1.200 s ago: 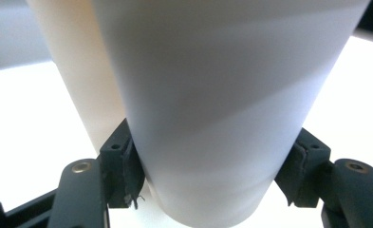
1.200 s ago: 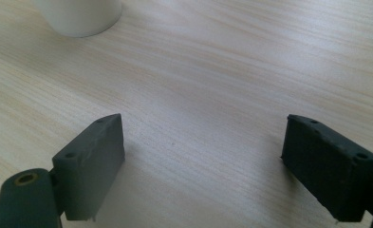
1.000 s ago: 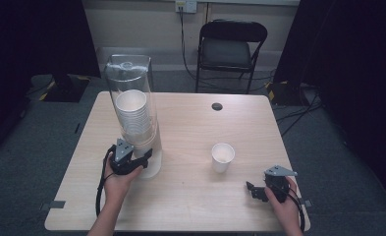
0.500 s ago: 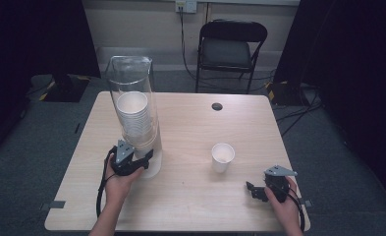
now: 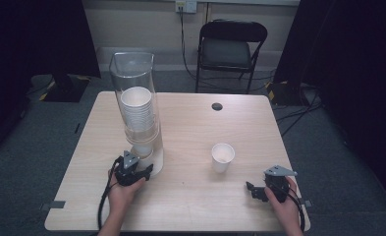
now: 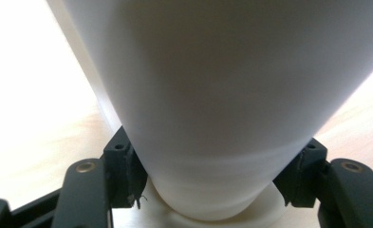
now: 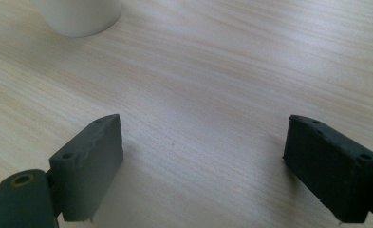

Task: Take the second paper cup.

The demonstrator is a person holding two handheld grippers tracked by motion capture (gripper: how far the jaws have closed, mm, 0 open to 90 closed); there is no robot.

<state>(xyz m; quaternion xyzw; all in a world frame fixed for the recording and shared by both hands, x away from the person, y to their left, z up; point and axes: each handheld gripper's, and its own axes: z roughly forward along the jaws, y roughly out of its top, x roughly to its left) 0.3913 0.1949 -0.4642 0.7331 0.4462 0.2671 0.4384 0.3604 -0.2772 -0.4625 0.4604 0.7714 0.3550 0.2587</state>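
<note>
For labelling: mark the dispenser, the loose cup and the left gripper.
dispenser (image 5: 131,73), high view, clear tube wall.
loose cup (image 5: 223,158), high view, its side wall.
left gripper (image 6: 208,180), left gripper view, midway between its fingertips, shut on the bottom cup.

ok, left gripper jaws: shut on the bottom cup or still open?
Shut. Left gripper jaws have just been closing; its pads press both sides of the bottom cup under the dispenser.

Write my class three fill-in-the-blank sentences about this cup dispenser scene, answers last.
1. The left hand-held gripper is shut on the bottom ____ of the dispenser.
2. The right hand-held gripper has its jaws ____.
3. The loose cup stands ____ on the table.
Answers: cup; open; upright
</note>
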